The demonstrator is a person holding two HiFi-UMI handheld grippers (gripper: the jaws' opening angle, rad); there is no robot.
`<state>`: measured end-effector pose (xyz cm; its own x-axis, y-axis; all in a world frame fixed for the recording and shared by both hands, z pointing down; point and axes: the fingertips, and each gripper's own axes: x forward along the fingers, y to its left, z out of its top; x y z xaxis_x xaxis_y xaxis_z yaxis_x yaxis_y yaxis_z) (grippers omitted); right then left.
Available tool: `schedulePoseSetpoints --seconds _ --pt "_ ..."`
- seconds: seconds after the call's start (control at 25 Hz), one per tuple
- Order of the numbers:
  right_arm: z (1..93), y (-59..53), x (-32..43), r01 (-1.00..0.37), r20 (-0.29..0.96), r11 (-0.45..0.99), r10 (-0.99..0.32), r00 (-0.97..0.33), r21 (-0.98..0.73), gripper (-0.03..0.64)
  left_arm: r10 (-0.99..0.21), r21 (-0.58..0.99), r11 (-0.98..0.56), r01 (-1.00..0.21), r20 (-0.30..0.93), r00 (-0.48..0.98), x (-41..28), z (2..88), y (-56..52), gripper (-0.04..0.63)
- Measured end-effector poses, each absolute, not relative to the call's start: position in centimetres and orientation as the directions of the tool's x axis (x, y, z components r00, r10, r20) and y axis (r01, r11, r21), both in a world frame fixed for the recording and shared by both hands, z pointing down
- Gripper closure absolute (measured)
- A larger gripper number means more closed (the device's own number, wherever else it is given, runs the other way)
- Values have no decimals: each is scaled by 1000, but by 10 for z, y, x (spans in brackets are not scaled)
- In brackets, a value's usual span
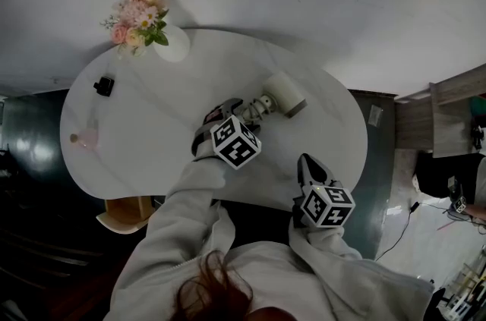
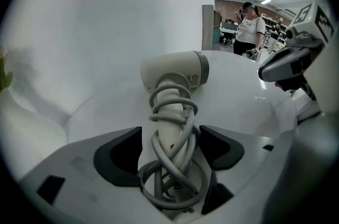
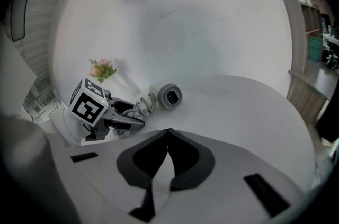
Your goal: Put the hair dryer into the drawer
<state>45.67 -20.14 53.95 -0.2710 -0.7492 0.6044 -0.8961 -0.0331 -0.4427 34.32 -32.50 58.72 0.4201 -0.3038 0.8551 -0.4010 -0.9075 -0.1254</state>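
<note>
A white hair dryer point(image 1: 282, 93) lies on the white oval table point(image 1: 152, 130), its grey cord wound round the handle point(image 2: 170, 112). My left gripper point(image 1: 228, 111) points down at it and is open. The wrapped handle lies between the two dark pads point(image 2: 119, 157), with a gap on the left side. The dryer's barrel point(image 2: 175, 72) points away from that gripper, and the right gripper view shows its round end point(image 3: 170, 96). My right gripper point(image 1: 310, 166) hovers near the table's front edge, shut point(image 3: 168, 135) with nothing in it.
A white vase of pink flowers point(image 1: 144, 23) stands at the table's far left. A small black object point(image 1: 104, 86) and a pink bottle point(image 1: 85, 137) sit near the left rim. A wooden stool point(image 1: 125, 215) is under the table. Wooden shelving point(image 1: 456, 95) stands at right.
</note>
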Motion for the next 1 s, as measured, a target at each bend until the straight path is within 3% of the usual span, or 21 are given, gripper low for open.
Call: schedulePoseSetpoints --seconds 0.4,0.6,1.0 --pt "543 -201 460 -893 605 -34 -747 -275 -449 568 -253 -58 -910 -411 863 438 344 589 -324 281" --pt "543 -201 457 -893 606 -27 -744 -282 -450 568 -267 -83 -916 -392 857 442 346 585 -319 319" --pt "544 -198 450 -896 603 -2 -740 -297 -444 568 -273 104 -854 -509 744 610 359 565 -299 348"
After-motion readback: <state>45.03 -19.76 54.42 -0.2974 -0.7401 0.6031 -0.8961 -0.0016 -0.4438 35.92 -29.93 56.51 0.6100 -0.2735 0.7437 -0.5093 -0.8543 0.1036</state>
